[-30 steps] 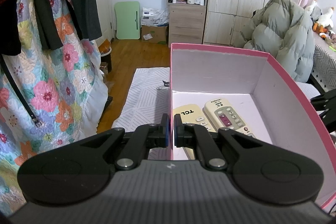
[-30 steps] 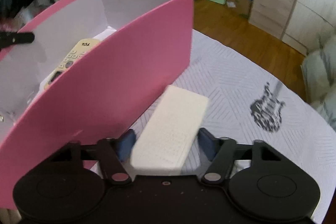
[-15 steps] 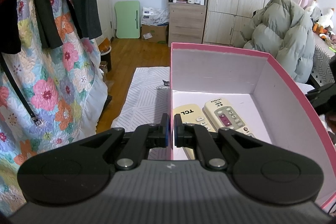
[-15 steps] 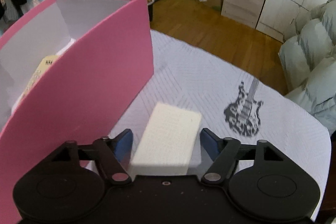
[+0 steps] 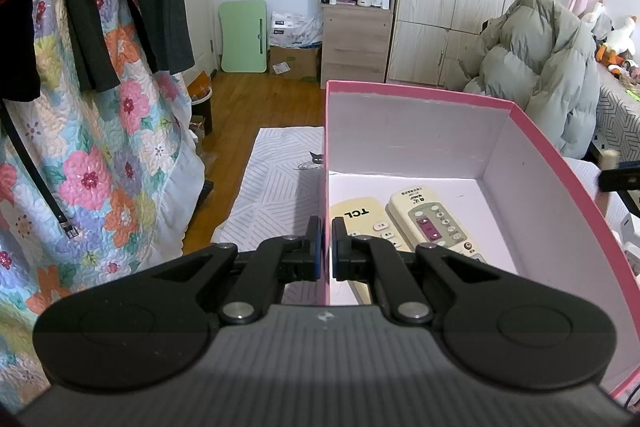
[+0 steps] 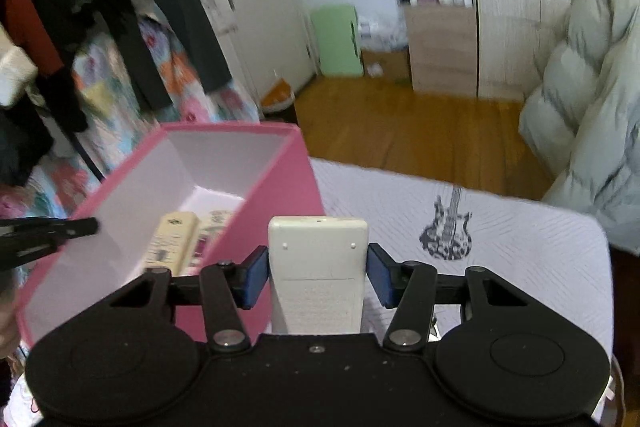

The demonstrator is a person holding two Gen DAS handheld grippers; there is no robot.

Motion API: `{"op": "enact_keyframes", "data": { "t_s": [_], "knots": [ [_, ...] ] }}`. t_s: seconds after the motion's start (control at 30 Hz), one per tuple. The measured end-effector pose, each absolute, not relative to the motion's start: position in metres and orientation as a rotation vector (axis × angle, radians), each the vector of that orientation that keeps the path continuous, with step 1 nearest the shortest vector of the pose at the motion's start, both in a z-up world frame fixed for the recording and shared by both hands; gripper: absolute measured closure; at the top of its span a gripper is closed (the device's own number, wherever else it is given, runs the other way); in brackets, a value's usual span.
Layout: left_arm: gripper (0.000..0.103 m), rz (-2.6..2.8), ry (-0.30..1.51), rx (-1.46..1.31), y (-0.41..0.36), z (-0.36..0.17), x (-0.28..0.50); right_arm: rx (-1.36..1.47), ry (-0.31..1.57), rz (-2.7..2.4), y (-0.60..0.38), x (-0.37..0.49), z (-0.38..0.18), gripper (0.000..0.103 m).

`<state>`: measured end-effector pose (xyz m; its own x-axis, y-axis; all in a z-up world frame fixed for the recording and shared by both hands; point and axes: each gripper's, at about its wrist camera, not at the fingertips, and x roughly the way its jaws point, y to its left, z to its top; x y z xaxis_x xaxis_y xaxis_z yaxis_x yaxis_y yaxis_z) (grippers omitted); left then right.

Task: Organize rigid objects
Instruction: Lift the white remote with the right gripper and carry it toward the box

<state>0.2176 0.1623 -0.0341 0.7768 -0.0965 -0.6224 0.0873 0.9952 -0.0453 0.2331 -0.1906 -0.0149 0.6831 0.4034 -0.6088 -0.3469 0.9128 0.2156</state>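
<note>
Tablecloth (image 6: 520, 267) edge beyond pink box (image 6: 288, 195)

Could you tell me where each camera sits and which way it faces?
Left wrist: on the left gripper, shut on the pink box wall, looking down into it at two remotes; its own fingers show.
Right wrist: on the right gripper, jaws closing around a white remote, facing the box and tablecloth.
Shared: box, both remotes inside, shelf, grey jacket; each view catches the other gripper at its edge.
</note>
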Motion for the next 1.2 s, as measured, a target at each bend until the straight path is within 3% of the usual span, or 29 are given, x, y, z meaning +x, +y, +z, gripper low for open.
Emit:
{"op": "enact_keyframes", "data": {
  "t_s": [0.37, 0.73, 1.0, 1.2],
  "knots": [
    [0.099, -0.098, 0.669, -0.003, 0.159, -0.033, 0.217, -0.009, 0.579, 0.385, -0.182, 0.195, 0.027, 0.045],
    [0.099, -0.098, 0.672, 0.02, 0.156, -0.033, 0.217, -0.132, 0.44, 0.608, -0.132, 0.172, 0.107, 0.045],
    [0.099, -0.094, 0.671, 0.05, 0.153, -0.033, 0.215, -0.164, 0.626, 0.802, -0.057, 0.222, 0.064, 0.045],
    [0.101, -0.095, 0.687, 0.008, 0.157, -0.033, 0.218, 0.03, 0.76, 0.895, -0.042, 0.247, 0.02, 0.045]
  ]
}}
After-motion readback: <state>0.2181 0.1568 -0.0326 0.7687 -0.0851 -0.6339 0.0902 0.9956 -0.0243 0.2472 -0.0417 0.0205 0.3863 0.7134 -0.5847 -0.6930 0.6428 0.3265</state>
